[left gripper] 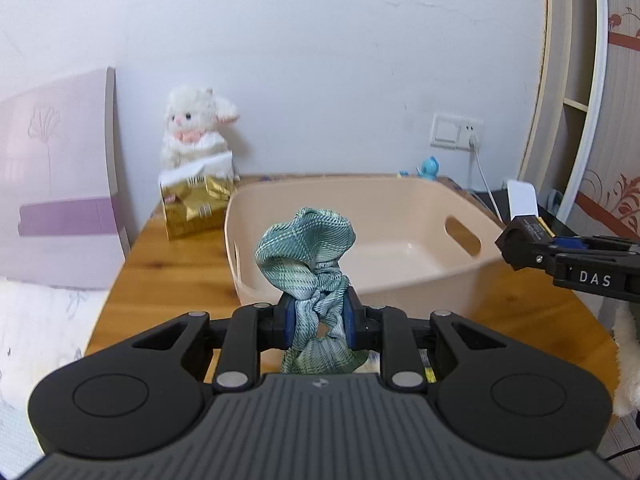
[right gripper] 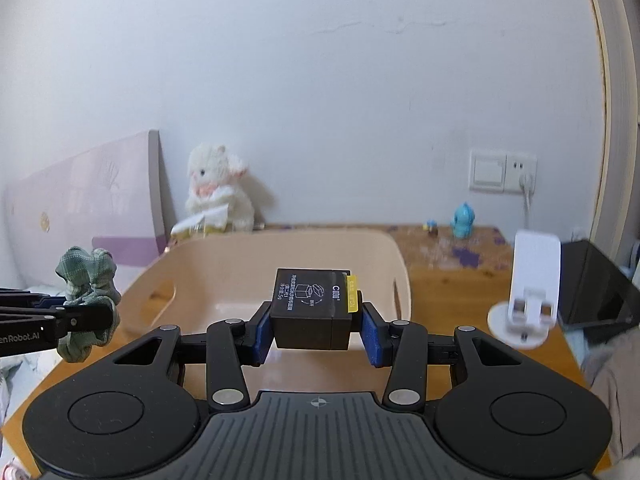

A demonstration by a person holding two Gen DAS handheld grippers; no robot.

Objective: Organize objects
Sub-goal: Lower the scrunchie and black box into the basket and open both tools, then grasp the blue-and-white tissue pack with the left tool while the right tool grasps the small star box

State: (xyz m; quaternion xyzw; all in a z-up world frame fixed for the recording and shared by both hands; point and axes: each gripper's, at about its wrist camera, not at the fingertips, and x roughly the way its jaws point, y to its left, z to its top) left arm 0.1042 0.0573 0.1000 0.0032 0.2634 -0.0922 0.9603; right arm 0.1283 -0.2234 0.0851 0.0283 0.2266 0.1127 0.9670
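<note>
- Wooden bench (left gripper: 160,272) stands against a white wall, with a pink headboard panel (left gripper: 60,184) leaning at 9 o'clock in the left wrist view.
- At 10 o'clock, a white plush bunny (left gripper: 196,124) sits at the wall behind a gold snack bag (left gripper: 196,204).
- Left tongs (left gripper: 319,322) are closed narrow on a green plaid scrunchie (left gripper: 308,256); the fabric bulges up above the blue pads and hangs below them, held just before the near rim of the beige basket (left gripper: 400,196).
- Nothing lies inside the basket; its open top takes up the middle of the bench, with bare wood on either side.
- Right tongs (right gripper: 316,324) clamp a small black box (right gripper: 310,312) with a yellow tab, held over the near rim at 12 o'clock in the right wrist view.
- At 2 o'clock, a blue figurine (right gripper: 464,220) stands near the wall socket (right gripper: 502,170).
- At 3 o'clock, a white phone stand (right gripper: 530,292) sits near the bench's right edge.
</note>
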